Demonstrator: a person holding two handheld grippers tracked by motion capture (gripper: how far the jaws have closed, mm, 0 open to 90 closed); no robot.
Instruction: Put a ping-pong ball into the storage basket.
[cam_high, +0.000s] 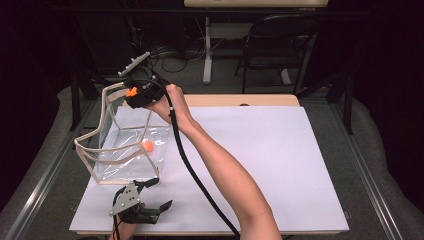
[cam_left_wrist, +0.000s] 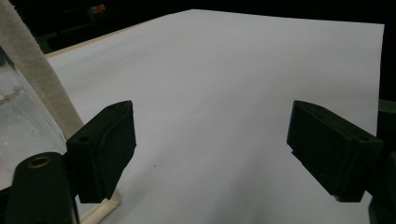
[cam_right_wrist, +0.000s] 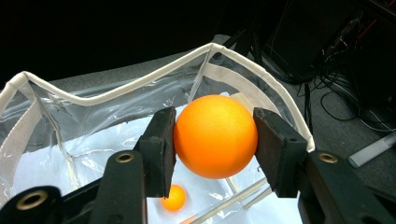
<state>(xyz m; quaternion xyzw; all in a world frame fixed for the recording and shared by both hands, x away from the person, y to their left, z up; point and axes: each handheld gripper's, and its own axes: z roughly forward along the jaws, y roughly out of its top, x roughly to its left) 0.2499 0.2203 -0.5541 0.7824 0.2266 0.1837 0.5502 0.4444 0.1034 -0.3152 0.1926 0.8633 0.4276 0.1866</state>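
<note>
Near the table's left edge stands one clear bag (cam_high: 125, 150) with white trim, mouth open upward. Two orange balls are counted: one ball inside the bag (cam_right_wrist: 173, 198) on its floor, one held ball (cam_right_wrist: 215, 136) pinched between the pads of the right gripper (cam_right_wrist: 215, 140) above the bag's far rim. At the front-left corner, the left gripper (cam_left_wrist: 212, 149) rests with jaws spread wide, holding nothing, just beside the bag's trim.
</note>
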